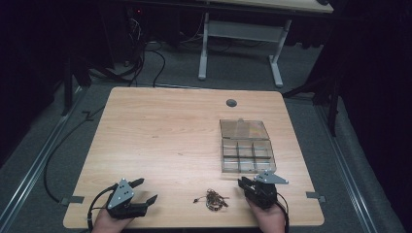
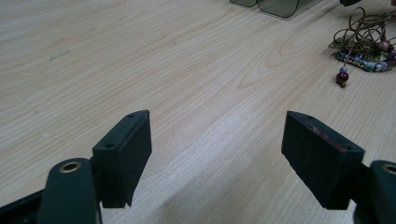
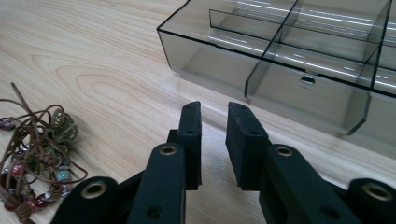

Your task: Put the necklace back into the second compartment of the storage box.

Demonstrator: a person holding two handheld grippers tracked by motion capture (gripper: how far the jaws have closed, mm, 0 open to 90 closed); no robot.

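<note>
The wooden table took up most of the high view, its pale top bare over the left and middle parts. Toward its right side sat a clear smoky plastic organiser box, lid laid open and flat toward the far edge, the tray divided into small compartments; in the right gripper view the box stood just beyond the jaws and its compartments looked empty.

The left gripper rested at the near left corner of the table, held in a hand that came in from the bottom edge. Its jaws stood wide apart (in the left gripper view only bare wood lay between the two black pads), gripping nothing.

The right gripper lay at the near right, just short of the box's near wall, its own hand behind it. In the right gripper view its jaws stood close together with a narrow gap, nothing caught between them.

Between the two grippers, nearer the right one, lay a small tangle of brown cord with beads, a necklace or bracelet, untouched on the wood.
</note>
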